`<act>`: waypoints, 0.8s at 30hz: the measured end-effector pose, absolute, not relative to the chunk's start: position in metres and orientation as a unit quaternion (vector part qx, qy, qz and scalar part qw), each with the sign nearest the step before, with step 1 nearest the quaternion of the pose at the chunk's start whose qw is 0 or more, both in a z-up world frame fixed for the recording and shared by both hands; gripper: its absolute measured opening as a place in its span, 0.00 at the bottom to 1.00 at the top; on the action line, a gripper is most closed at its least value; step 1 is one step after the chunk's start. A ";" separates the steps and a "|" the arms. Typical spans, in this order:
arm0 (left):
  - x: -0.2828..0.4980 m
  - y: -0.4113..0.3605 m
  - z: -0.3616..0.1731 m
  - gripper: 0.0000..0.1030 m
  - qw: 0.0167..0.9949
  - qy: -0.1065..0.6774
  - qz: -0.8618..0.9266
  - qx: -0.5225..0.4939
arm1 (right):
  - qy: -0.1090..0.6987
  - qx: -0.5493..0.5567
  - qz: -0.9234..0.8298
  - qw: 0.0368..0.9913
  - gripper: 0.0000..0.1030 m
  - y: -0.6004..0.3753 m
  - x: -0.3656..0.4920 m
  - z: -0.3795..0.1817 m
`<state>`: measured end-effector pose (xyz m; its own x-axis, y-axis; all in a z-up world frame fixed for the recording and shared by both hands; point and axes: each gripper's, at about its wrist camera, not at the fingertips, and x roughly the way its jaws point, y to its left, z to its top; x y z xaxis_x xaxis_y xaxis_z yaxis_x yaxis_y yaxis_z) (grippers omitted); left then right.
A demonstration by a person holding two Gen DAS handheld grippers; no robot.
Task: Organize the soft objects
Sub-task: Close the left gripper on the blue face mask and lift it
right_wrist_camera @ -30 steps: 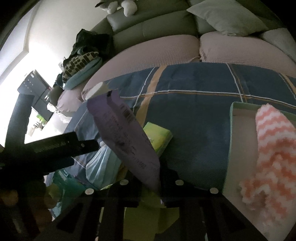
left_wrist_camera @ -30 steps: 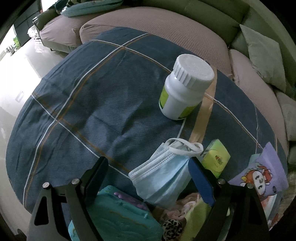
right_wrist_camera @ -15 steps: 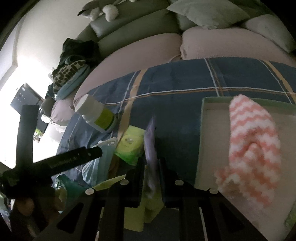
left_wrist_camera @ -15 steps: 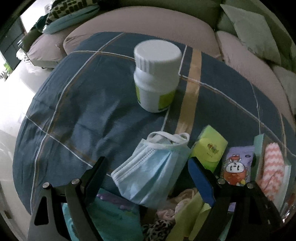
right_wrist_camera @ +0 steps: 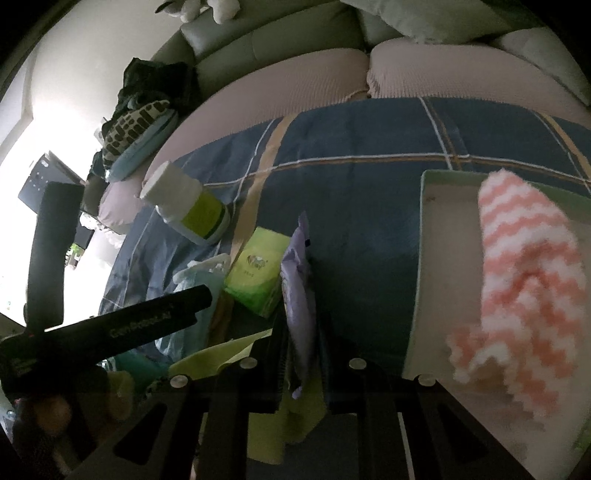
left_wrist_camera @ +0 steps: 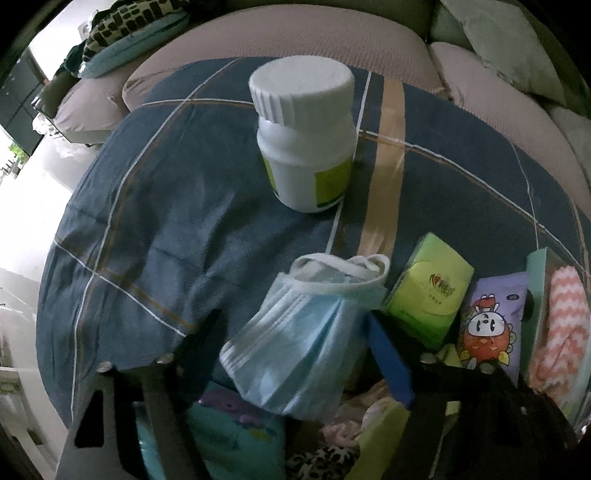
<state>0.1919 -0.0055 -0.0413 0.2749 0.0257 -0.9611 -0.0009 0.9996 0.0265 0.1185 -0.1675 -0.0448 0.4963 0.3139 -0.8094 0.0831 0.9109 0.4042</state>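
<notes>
My right gripper point(right_wrist_camera: 301, 321) is shut on a purple cartoon packet point(right_wrist_camera: 298, 295), held edge-on just above the blue plaid cloth; the packet also shows in the left wrist view point(left_wrist_camera: 489, 325). My left gripper point(left_wrist_camera: 295, 354) is open, its fingers either side of a light blue face mask point(left_wrist_camera: 299, 332) lying on the cloth. A pink-and-white fuzzy sock point(right_wrist_camera: 524, 280) lies in a pale green tray point(right_wrist_camera: 436, 192) at the right. A green tissue pack point(left_wrist_camera: 430, 288) lies between the mask and the packet.
A white pill bottle point(left_wrist_camera: 306, 133) stands on the plaid cloth point(left_wrist_camera: 177, 206) beyond the mask. A teal case point(left_wrist_camera: 229, 432), leopard-print fabric point(left_wrist_camera: 321, 458) and yellow-green cloth point(right_wrist_camera: 221, 362) lie near the front. A sofa with cushions point(right_wrist_camera: 461, 22) lies behind.
My right gripper has turned the purple packet from flat-on to edge-on and lowered it toward the cloth. The left wrist view has swung right and closer to the mask.
</notes>
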 end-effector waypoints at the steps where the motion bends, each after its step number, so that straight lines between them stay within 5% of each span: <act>1: 0.193 -0.008 -0.042 0.70 0.798 0.603 0.008 0.013 | 0.498 0.199 0.068 0.841 0.16 -0.167 0.119 -0.046; 8: 0.200 -0.021 -0.050 0.59 0.794 0.608 0.000 0.021 | 0.500 0.192 0.071 0.841 0.16 -0.164 0.122 -0.049; 12: 0.201 -0.029 -0.048 0.38 0.799 0.601 -0.009 0.021 | 0.500 0.194 0.072 0.841 0.16 -0.163 0.125 -0.052; 24: 0.201 -0.017 -0.041 0.23 0.807 0.591 -0.007 0.010 | 0.497 0.202 0.075 0.841 0.16 -0.162 0.128 -0.059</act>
